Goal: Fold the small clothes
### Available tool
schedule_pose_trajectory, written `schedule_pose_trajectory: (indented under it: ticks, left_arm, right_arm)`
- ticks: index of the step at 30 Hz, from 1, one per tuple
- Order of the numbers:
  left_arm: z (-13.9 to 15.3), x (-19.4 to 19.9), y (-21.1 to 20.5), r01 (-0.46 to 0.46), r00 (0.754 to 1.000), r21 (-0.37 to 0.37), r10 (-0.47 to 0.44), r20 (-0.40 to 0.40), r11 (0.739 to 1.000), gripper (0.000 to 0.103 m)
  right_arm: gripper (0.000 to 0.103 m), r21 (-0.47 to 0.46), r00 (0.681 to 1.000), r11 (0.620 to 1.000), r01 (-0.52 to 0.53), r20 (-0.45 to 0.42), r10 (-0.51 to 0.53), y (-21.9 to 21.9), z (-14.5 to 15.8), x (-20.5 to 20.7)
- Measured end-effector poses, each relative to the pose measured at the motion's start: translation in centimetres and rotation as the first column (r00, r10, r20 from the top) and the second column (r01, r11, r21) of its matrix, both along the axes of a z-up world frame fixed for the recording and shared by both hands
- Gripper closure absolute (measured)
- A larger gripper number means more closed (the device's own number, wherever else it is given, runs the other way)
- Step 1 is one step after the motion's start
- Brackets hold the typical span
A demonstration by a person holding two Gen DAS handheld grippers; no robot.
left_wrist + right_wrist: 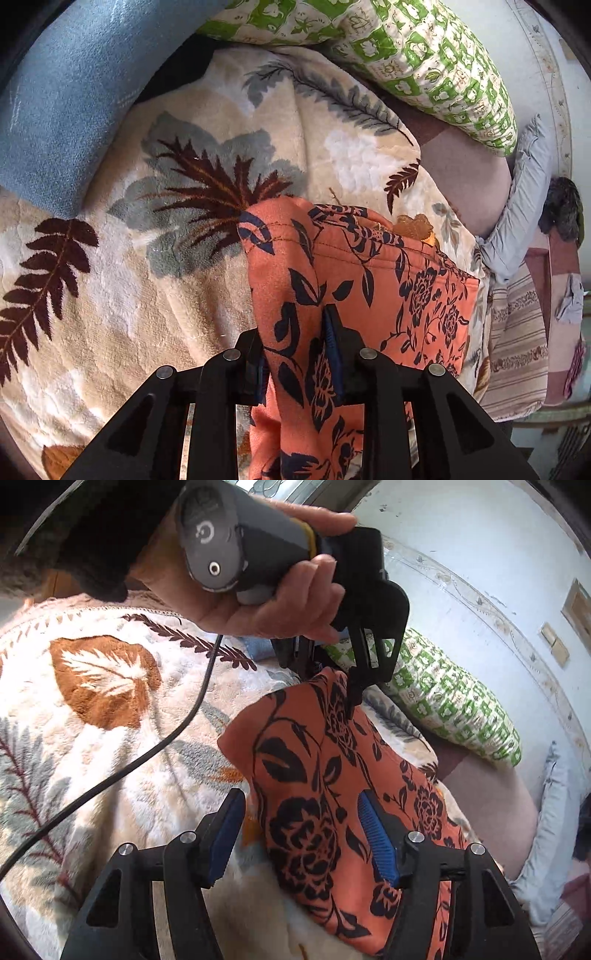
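Daylight falls on a leaf-patterned blanket (110,295), a green-and-white pillow (424,55) and a pale blue wall (461,546).

Right gripper (301,834) fingers apart, left gripper (297,350) narrower

Orange garment (354,280) with navy, perhaps black, flowers; cream leaf-print blanket (110,302).

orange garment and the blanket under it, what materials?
Orange garment: looks like soft matte knit or jersey, printed with dark flowers; it drapes limply and shows a stitched hem. Blanket: plush fleece, probably synthetic; fuzzy pile with slight sheen.
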State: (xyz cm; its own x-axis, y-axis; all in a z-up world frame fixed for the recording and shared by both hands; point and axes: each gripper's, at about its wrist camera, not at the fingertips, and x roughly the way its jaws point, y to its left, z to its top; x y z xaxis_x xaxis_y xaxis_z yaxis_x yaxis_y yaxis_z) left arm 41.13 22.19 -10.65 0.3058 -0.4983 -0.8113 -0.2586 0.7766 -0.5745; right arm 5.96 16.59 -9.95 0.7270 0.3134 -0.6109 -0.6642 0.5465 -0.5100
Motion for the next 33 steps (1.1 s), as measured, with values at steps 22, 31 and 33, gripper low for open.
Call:
schedule_pose_trajectory:
  ticks: [22,31,33]
  left_arm:
    - [-3.9,-6.2,0.5,0.062,0.973,-0.331,0.017,0.23,0.941,0.048]
    - [-5.8,-4.7,-1.1,0.029,0.993,-0.272,0.004,0.119,0.962,0.056]
    - [-5.3,-4.9,-1.7,0.029,0.99,-0.288,0.012,0.139,0.957,0.078]
  right_arm:
    - [0.094,0.215,0.982,0.972,0.094,-0.178,-0.056,-5.0,3.5,4.4]
    - [0.094,0.22,0.981,0.972,0.087,-0.186,-0.046,-5.2,3.4,4.2]
    - [0.094,0.225,0.982,0.97,0.087,-0.185,-0.045,-5.4,3.6,4.2]
